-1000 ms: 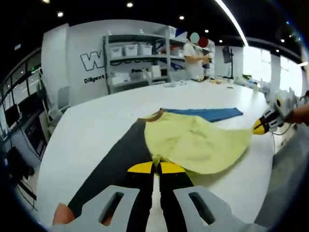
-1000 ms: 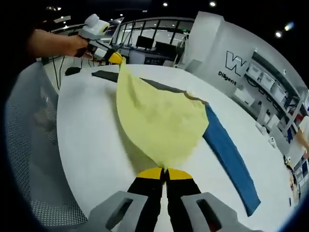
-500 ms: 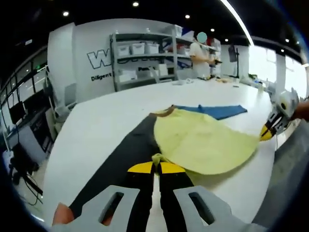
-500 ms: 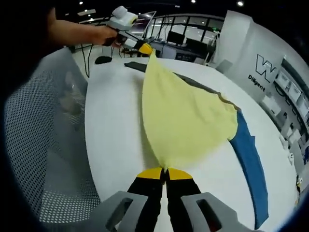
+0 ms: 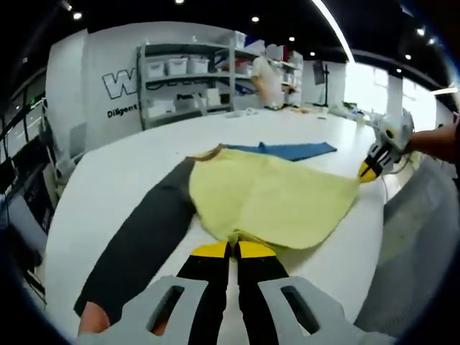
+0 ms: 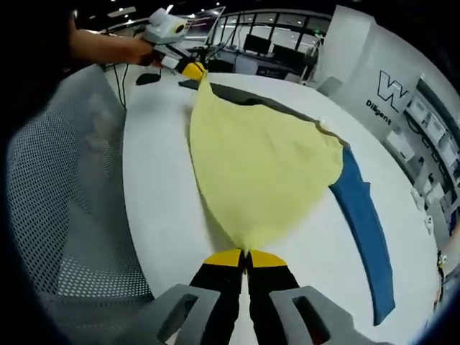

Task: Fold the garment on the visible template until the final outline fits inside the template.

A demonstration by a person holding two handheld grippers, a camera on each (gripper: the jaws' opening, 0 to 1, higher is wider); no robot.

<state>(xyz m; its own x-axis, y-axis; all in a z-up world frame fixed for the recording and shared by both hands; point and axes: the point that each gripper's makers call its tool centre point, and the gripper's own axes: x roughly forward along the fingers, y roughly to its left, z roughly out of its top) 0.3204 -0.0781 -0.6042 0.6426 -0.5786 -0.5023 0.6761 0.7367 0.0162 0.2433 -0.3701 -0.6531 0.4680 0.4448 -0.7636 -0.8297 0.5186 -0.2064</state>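
A yellow garment (image 5: 277,198) with one black sleeve (image 5: 144,241) and one blue sleeve (image 5: 287,151) lies on the white table (image 5: 115,180). My left gripper (image 5: 230,249) is shut on the garment's hem corner, low over the table. In the right gripper view the yellow garment (image 6: 259,162) is stretched between both grippers. My right gripper (image 6: 246,257) is shut on the other hem corner. The right gripper (image 5: 370,170) appears at the right of the left gripper view, and the left gripper (image 6: 190,70) at the top left of the right gripper view. I see no template outline.
A grey mesh chair (image 6: 68,215) stands close to the table edge. Shelves with white bins (image 5: 190,90) line the far wall, and a person (image 5: 267,75) stands beside them. Small items (image 5: 323,110) lie at the table's far end.
Both grippers kept their hold and lowered the yellow hem toward the table, so the cloth now lies flatter and more spread out. Both views have shifted with the hands.
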